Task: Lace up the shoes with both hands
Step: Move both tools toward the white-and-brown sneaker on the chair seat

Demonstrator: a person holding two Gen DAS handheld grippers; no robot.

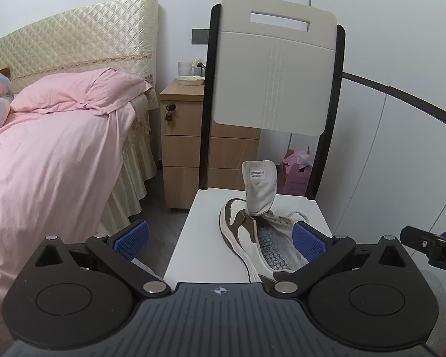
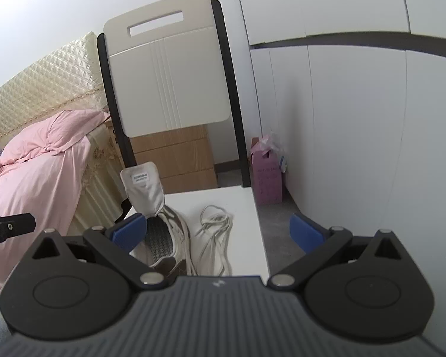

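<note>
**Shoe and loose lace on a chair seat, both grippers spread above the near edge**

A brown-and-white shoe (image 1: 252, 238) lies on the white seat of a chair (image 2: 237, 199), its tongue (image 1: 260, 189) standing upright and its throat open, so that the patterned insole shows. A pale shoelace (image 2: 215, 232) lies in a loose tangle on the seat just right of the shoe; whether any part of it runs through an eyelet cannot be told. The scene fits either a shoe waiting to be threaded or one whose lace has been drawn out.

Hazards. The lace is limp and looped over itself, so a pinch taken mid-tangle would likely lift several strands at once and drag a knot toward the eyelets. The lace also lies near the right edge of the seat, and a careless sweep could push it to the floor. The shoe is light and unbraced, so a pull on the lace could slide or tip it.

Tools. The left gripper (image 1: 220, 238) is spread wide and holds nothing; its right pad (image 1: 307, 242) overlaps the shoe's collar in the left wrist view, though contact cannot be confirmed. The right gripper (image 2: 218, 233) is equally wide and empty, framing the shoe's opening and the lace.
</note>
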